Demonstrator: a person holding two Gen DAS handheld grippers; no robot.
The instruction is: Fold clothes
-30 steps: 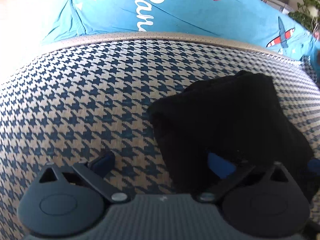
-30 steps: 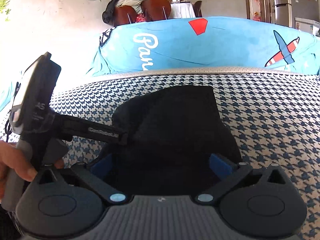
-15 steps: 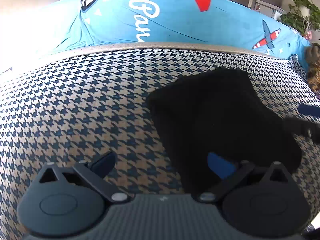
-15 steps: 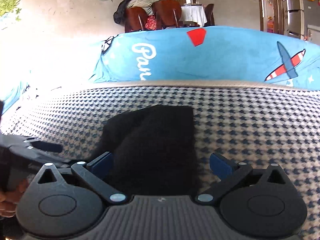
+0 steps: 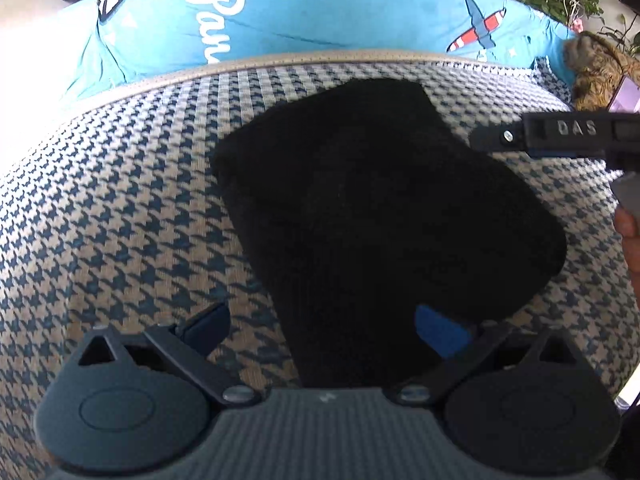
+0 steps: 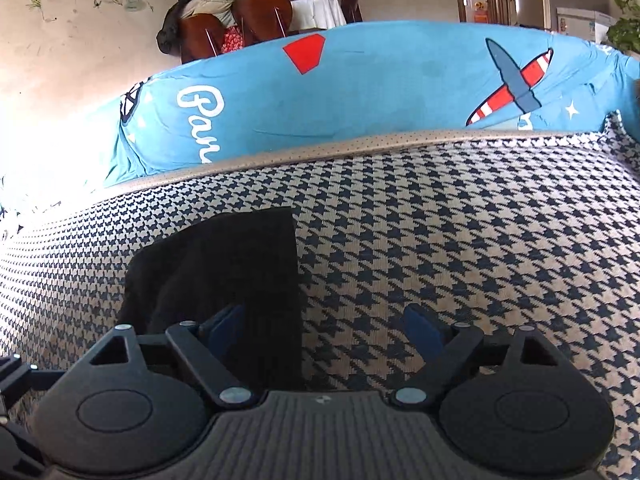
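The garment (image 5: 380, 208) is plain black, so dark that any weave or print cannot be made out. It lies on a cover (image 6: 460, 248) in navy-and-beige houndstooth with a tan edge band (image 6: 360, 146). Behind is a bright blue cushion (image 6: 380, 84) printed with white script, a red shape and a red-and-white striped plane. The gripper pads (image 6: 420, 326) are blue, their arms black.

Bright daylight, blown-out glare at the left edges, strong fisheye curving, dark vignetted corners, sharp focus
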